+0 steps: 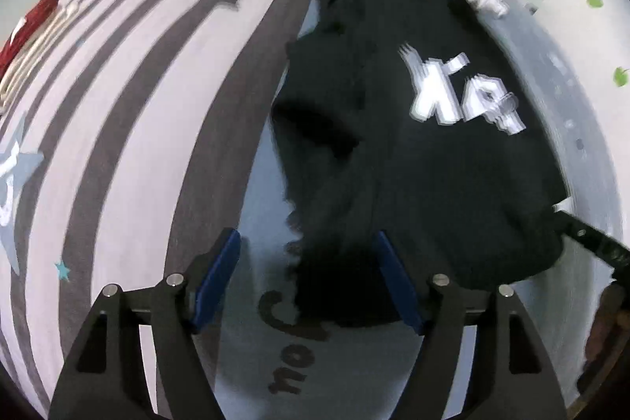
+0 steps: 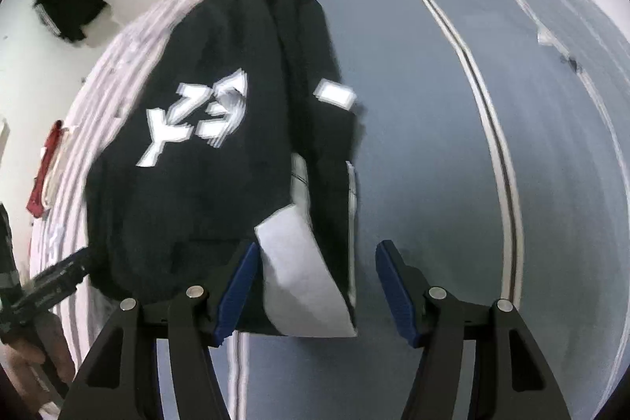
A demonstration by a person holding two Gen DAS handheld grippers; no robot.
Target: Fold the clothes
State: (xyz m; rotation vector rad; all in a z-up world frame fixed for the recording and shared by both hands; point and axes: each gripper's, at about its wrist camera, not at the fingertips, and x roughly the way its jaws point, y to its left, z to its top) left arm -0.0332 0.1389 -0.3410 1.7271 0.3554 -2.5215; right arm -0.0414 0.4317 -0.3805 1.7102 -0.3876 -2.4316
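- Black top (image 1: pixel 425 152) lies bunched on the bed (image 1: pixel 130 113); left gripper (image 1: pixel 307 278) and right gripper (image 2: pixel 315 286) gape over its near hem, gripping nothing
- Risk: loose layers could slip apart; fold skews

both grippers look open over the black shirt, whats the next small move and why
Probably lower both and pinch the near hem. The black shirt lies bunched on the striped bedcover, not yet folded flat. The left gripper and right gripper both stand open with the shirt's near edge between their blue pads, none pressing on it, so a grip comes before any fold.
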